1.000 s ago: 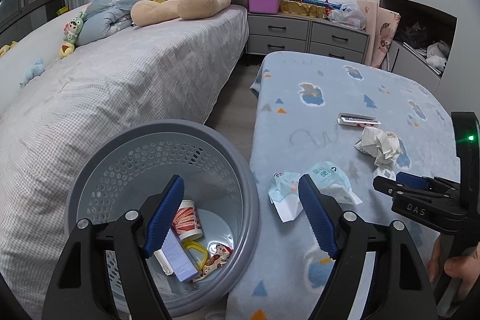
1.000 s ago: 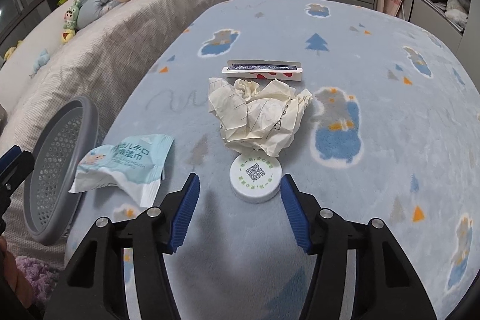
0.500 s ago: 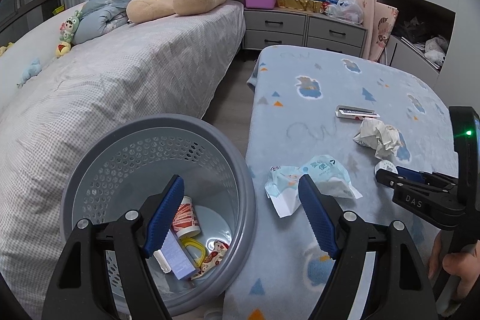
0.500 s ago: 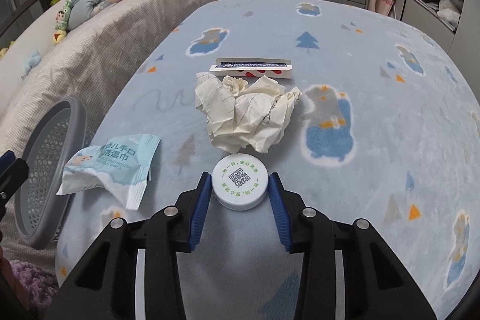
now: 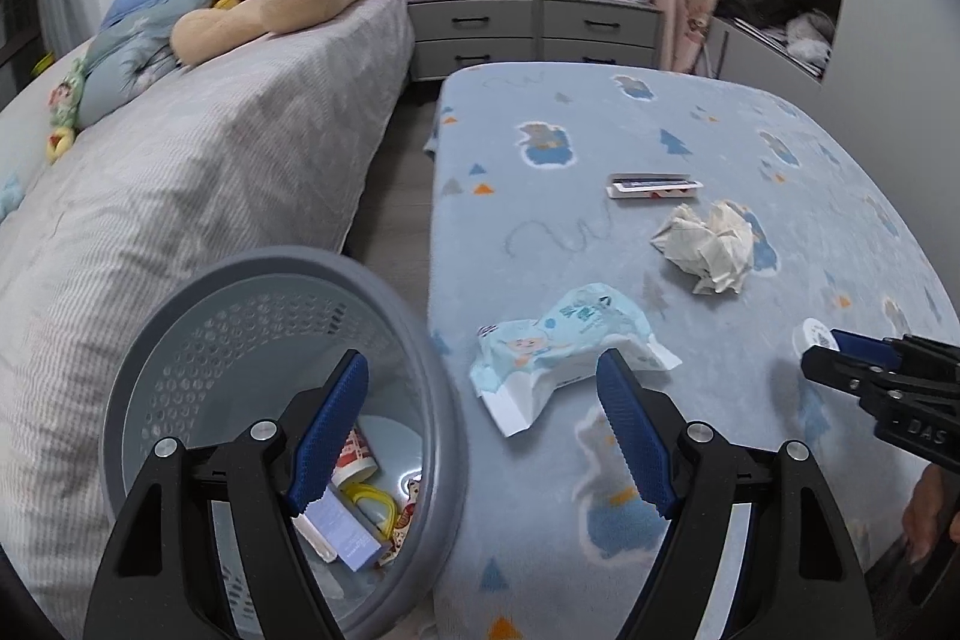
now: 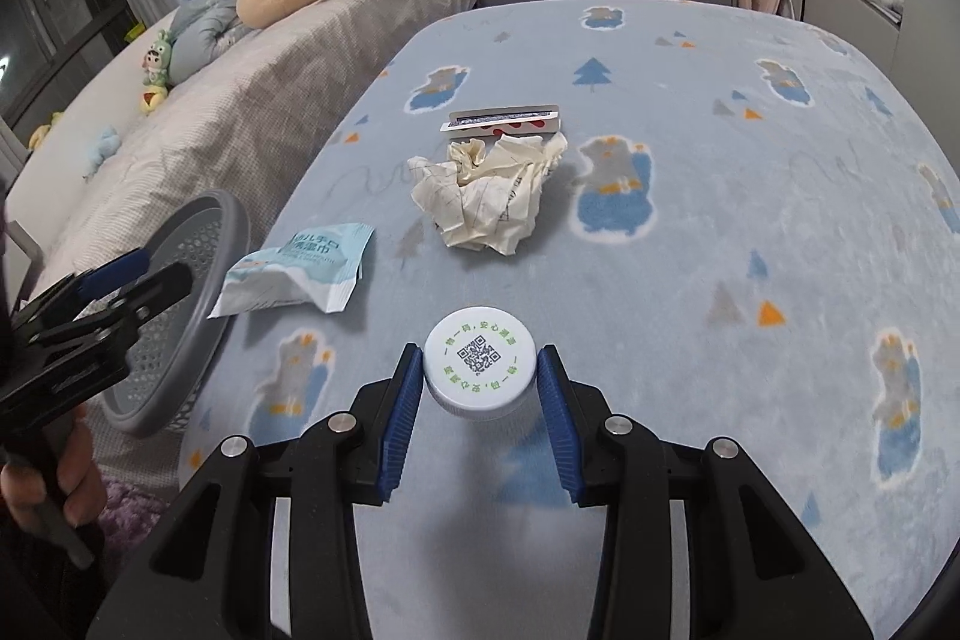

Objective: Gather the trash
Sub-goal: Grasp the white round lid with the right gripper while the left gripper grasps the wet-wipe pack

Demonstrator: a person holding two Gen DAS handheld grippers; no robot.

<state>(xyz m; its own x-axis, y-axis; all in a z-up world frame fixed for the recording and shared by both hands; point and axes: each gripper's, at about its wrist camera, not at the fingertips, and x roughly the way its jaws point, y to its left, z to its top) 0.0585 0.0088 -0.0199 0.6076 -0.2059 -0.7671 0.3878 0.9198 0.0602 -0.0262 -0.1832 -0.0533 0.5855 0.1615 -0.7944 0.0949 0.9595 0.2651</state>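
I'm pinching the white cap (image 6: 479, 367) w/ my right gripper (image 6: 479, 388), pads pressed on both sides of its rim, cap sitting just above the blue tabletop (image 6: 750, 232). My left gripper (image 5: 483, 430) is hanging spread wide, nothing btwn the pads, pointing down over the rim of the grey bin (image 5: 444, 400), which is standing beside the tabletop edge w/ some trash already inside. Still lying on the tabletop: wipes packet (image 6: 306, 268), crumpled paper (image 6: 489, 196), small flat box (image 6: 504, 119) just beyond it.

Risks as I see them: grip is on a smooth round rim, so the cap could twist or pop out on the way across to the bin and roll off onto the floor. Bin opening is partly covered by my left gripper, so I could clip it when dropping. Swinging low could also drag the wipes packet off the edge.
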